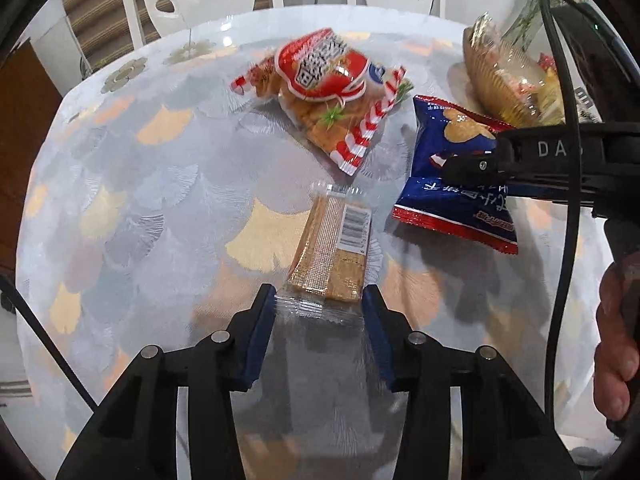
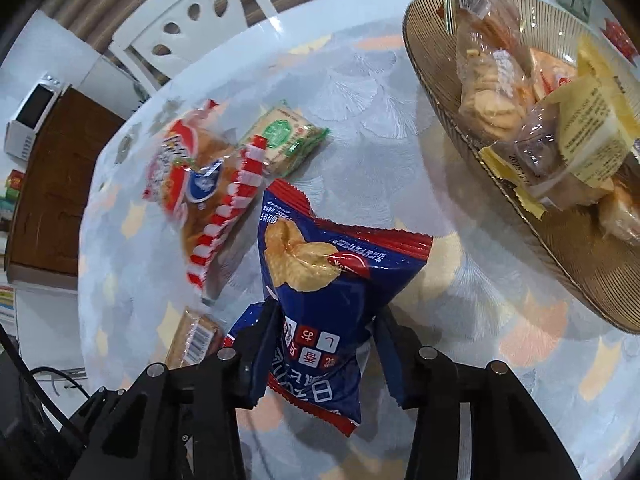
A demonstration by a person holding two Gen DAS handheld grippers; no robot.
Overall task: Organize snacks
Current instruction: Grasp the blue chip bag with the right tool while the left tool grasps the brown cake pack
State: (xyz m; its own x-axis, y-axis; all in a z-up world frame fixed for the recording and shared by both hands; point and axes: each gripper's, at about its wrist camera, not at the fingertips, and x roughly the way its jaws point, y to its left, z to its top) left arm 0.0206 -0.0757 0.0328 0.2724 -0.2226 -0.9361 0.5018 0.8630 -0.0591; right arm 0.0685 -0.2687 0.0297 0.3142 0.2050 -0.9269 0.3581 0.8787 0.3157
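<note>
Pointing away from the left gripper [image 1: 319, 306], wafer pack [image 1: 334, 254] lies lengthwise.

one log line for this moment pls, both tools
left tool: shut on wafer pack | right tool: shut on blue chip bag | bowl: holds snacks | table: two packs loose

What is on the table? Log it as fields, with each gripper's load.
left gripper: shut on wafer pack
right gripper: shut on blue snack bag
loose on table: red striped packet, green cracker pack
bowl: several snack packs inside
</note>
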